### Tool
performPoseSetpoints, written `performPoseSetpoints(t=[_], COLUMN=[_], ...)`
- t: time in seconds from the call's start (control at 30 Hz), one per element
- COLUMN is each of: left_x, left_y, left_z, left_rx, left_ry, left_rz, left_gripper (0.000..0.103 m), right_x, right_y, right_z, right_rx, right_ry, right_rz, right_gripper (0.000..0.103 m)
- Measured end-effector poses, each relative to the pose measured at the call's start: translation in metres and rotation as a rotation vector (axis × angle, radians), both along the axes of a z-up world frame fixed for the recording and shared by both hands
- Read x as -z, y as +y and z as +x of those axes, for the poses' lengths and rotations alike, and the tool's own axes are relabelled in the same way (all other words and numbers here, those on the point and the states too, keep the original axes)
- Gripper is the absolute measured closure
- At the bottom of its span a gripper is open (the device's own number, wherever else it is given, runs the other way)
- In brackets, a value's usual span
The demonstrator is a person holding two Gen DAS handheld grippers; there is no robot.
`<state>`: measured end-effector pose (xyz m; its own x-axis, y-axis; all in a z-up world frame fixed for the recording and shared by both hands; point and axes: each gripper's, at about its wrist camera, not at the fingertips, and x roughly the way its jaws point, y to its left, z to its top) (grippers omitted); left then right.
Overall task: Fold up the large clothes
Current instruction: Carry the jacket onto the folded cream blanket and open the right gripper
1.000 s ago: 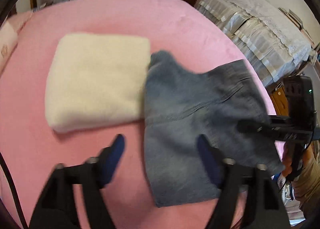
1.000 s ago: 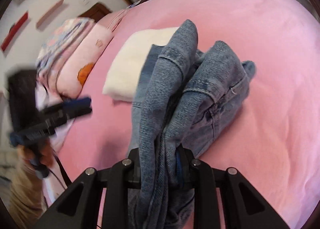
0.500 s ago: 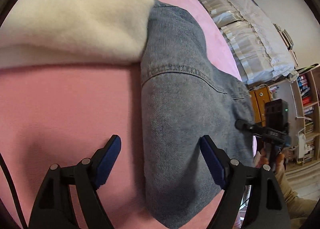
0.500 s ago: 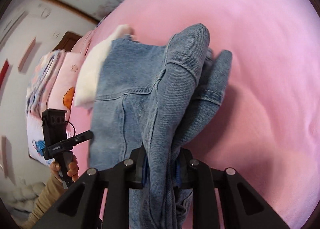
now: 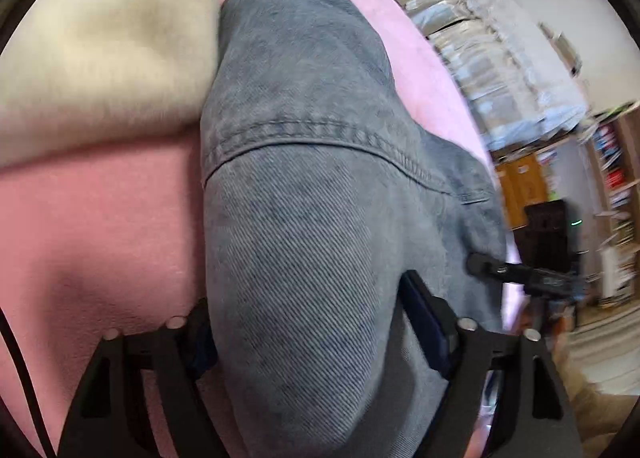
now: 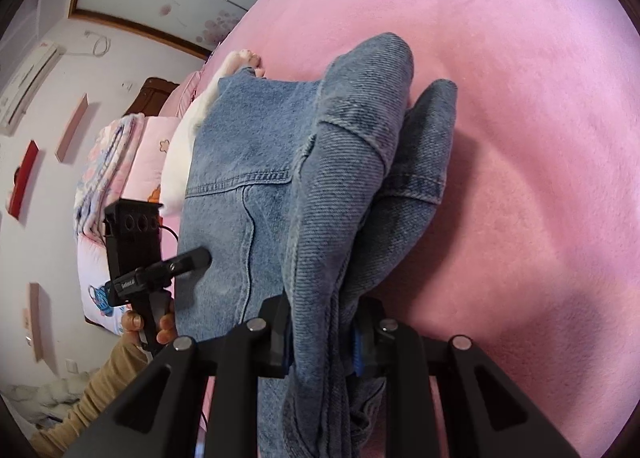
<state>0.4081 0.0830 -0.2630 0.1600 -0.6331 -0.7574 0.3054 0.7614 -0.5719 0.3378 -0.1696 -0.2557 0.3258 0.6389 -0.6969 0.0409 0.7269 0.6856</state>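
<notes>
The denim jacket (image 6: pixel 256 194) lies on the pink bed (image 6: pixel 520 138), its far edge touching the folded cream blanket (image 5: pixel 100 50); open pink bedding spreads beyond it. The right gripper (image 6: pixel 320 342) has its jaws clamped on bunched denim. The left gripper (image 5: pixel 308 322), earlier hovering, now straddles the jacket's near fold, jaws wide apart.

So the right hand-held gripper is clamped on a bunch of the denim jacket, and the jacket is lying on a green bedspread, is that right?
Not quite. The right hand-held gripper is clamped on a bunch of the denim jacket, but the bedspread is pink, not green. The right wrist view shows it plainly.
</notes>
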Motion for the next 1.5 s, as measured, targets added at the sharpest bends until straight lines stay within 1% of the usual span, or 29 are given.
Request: performPoseSetpoints(t=[0.03, 0.1, 0.2, 0.27, 0.37, 0.53, 0.63, 0.67, 0.73, 0.83, 0.93, 1.0, 1.03, 1.13, 1.2, 1.23, 1.27, 1.3, 1.33, 1.37, 1.4, 1.43, 1.47, 1.5], left_x=[-0.006, -0.019, -0.045, -0.063, -0.091, -0.148, -0.183, -0.193, -0.216, -0.240, -0.251, -0.249, -0.244, -0.224, -0.198, -0.178, -0.162, -0.141, -0.116, -0.100, -0.089, -0.082, -0.077, -0.072], left_y=[-0.002, -0.001, -0.005, -0.007, 0.002, 0.037, 0.061, 0.069, 0.084, 0.106, 0.134, 0.148, 0.157, 0.176, 0.195, 0.205, 0.211, 0.215, 0.217, 0.223, 0.234, 0.242, 0.248, 0.250], left_z=[-0.004, -0.009, -0.020, -0.027, -0.033, -0.035, -0.028, -0.025, -0.018, 0.002, 0.036, 0.061, 0.077, 0.115, 0.144, 0.159, 0.169, 0.179, 0.187, 0.189, 0.190, 0.186, 0.184, 0.183], left_rx=[-0.003, -0.012, -0.009, -0.005, -0.018, -0.052, -0.092, -0.107, -0.134, -0.165, -0.197, -0.215, -0.219, -0.238, -0.249, -0.265, -0.273, -0.288, -0.306, -0.333, -0.375, -0.398, -0.410, -0.407], left_ry=[-0.024, -0.046, -0.079, -0.108, -0.133, -0.192, -0.251, -0.267, -0.299, -0.338, -0.340, -0.336, -0.338, -0.333, -0.303, -0.273, -0.247, -0.212, -0.174, -0.165, -0.166, -0.175, -0.177, -0.183], left_rz=[0.027, 0.051, 0.097, 0.121, 0.123, 0.123, 0.136, 0.136, 0.143, 0.163, 0.173, 0.186, 0.205, 0.236, 0.248, 0.253, 0.259, 0.280, 0.306, 0.301, 0.251, 0.207, 0.169, 0.149], left_gripper=[0.041, 0.051, 0.056, 0.057, 0.057, 0.057, 0.057, 0.057, 0.057, 0.057, 0.057, 0.057, 0.057, 0.056, 0.056, 0.055, 0.054, 0.051, 0.048, 0.041, 0.033, 0.029, 0.025, 0.023], right_x=[-0.005, -0.013, -0.032, -0.044, -0.068, -0.117, -0.147, -0.158, -0.174, -0.202, -0.215, -0.215, -0.212, -0.191, -0.167, -0.151, -0.134, -0.116, -0.095, -0.074, -0.056, -0.044, -0.037, -0.033], right_y=[0.001, 0.006, 0.014, 0.017, 0.021, 0.043, 0.061, 0.067, 0.077, 0.099, 0.121, 0.138, 0.146, 0.173, 0.187, 0.194, 0.200, 0.207, 0.216, 0.222, 0.222, 0.220, 0.216, 0.212], right_z=[-0.001, -0.001, -0.001, -0.003, -0.005, 0.001, 0.011, 0.016, 0.028, 0.053, 0.084, 0.111, 0.125, 0.171, 0.197, 0.209, 0.223, 0.233, 0.242, 0.249, 0.252, 0.252, 0.251, 0.248], right_rx=[-0.007, -0.018, -0.035, -0.037, -0.044, -0.087, -0.113, -0.122, -0.126, -0.150, -0.166, -0.181, -0.188, -0.199, -0.189, -0.186, -0.172, -0.172, -0.182, -0.183, -0.170, -0.160, -0.150, -0.155], right_ry=[-0.008, -0.022, -0.053, -0.073, -0.104, -0.191, -0.258, -0.283, -0.316, -0.374, -0.406, -0.417, -0.416, -0.396, -0.368, -0.351, -0.312, -0.280, -0.252, -0.215, -0.190, -0.187, -0.205, -0.226], right_rz=[-0.018, -0.040, -0.078, -0.087, -0.068, -0.039, -0.041, -0.040, -0.006, -0.008, -0.021, -0.031, -0.029, -0.031, -0.023, -0.037, -0.027, -0.025, -0.062, -0.098, -0.112, -0.103, -0.087, -0.069], right_gripper=[0.083, 0.084, 0.085, 0.085, 0.085, 0.086, 0.085, 0.085, 0.085, 0.085, 0.085, 0.085, 0.085, 0.085, 0.085, 0.085, 0.085, 0.085, 0.084, 0.084, 0.081, 0.076, 0.073, 0.071])
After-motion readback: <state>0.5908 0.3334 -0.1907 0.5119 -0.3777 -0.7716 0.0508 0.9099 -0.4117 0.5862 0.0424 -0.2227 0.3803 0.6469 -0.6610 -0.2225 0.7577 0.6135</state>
